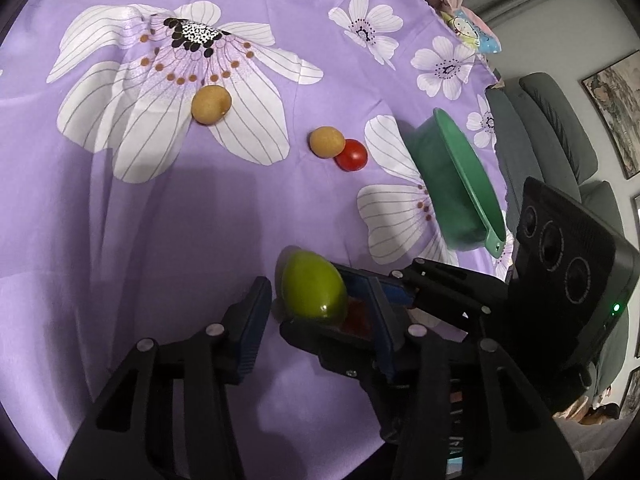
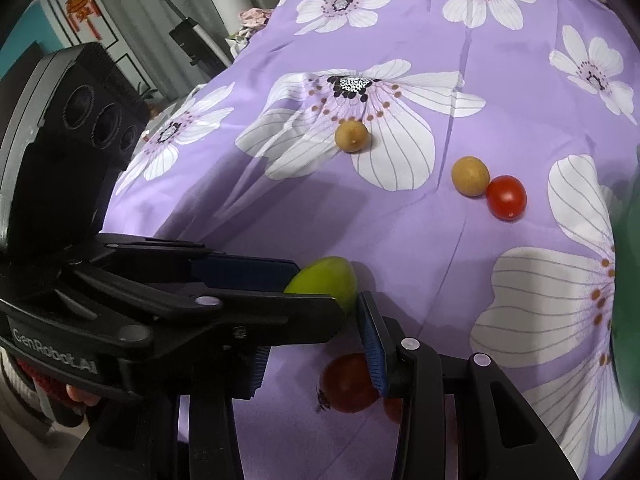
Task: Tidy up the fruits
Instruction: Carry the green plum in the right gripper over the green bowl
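Note:
A green oval fruit (image 1: 314, 288) (image 2: 326, 280) lies on the purple flowered cloth between the fingers of my left gripper (image 1: 316, 284). The jaws stand open, with a thin gap on its left side. My right gripper (image 2: 314, 344) comes in from the right and crosses the left one. A red tomato (image 2: 348, 384) (image 1: 356, 318) with a dark stem sits between its jaws, against the right pad (image 2: 372, 356). Cloth shows between the tomato and the left pad, so these jaws are open. Farther off lie two tan round fruits (image 1: 211, 105) (image 1: 327, 142) and a small red tomato (image 1: 352, 155).
A green bowl (image 1: 436, 188) with a small handle stands at the right near the cloth's edge; its side shows at the right rim of the right wrist view (image 2: 628, 280). A grey sofa (image 1: 540, 140) lies beyond that edge. Bare cloth (image 1: 140, 240) stretches to the left.

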`<state>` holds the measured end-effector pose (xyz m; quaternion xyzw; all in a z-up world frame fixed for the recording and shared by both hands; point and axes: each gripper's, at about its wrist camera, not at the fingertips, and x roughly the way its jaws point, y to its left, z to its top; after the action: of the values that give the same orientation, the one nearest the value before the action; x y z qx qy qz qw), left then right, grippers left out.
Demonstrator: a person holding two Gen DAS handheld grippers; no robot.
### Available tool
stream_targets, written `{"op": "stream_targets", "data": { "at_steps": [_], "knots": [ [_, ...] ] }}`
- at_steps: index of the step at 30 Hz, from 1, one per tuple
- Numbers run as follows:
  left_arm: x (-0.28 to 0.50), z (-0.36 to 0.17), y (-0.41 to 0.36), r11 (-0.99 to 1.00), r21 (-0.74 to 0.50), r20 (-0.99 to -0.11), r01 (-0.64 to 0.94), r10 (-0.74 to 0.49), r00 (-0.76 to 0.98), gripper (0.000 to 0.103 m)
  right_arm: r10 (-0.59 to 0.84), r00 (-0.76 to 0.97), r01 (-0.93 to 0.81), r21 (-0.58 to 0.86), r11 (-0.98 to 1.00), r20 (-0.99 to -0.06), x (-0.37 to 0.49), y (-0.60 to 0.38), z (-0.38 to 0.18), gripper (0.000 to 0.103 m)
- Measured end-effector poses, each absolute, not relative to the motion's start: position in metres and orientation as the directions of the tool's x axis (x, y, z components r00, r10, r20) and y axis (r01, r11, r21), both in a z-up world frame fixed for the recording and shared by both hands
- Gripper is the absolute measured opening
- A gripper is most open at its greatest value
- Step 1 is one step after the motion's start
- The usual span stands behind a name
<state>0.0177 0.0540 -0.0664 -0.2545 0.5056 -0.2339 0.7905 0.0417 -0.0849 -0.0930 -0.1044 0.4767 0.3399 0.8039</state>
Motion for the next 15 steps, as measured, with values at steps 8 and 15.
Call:
{"op": "stream_targets", "data": {
  "at_steps": [8, 15],
  "knots": [
    [0.0205, -0.0712, 0.0563, 0.747, -0.659, -0.672, 0.090, -0.638, 0.376, 0.037, 0.435, 0.335, -0.662, 0.120, 0.740, -0.836, 0.0403, -0.0811, -0.0934, 0.040],
    [0.0177, -0.0690, 0.0541, 0.752, -0.653, -0.677, 0.093, -0.634, 0.375, 0.036, 0.435, 0.337, -0.652, 0.126, 0.748, -0.835, 0.0392, -0.0840, -0.0923, 0.040]
  ]
}}
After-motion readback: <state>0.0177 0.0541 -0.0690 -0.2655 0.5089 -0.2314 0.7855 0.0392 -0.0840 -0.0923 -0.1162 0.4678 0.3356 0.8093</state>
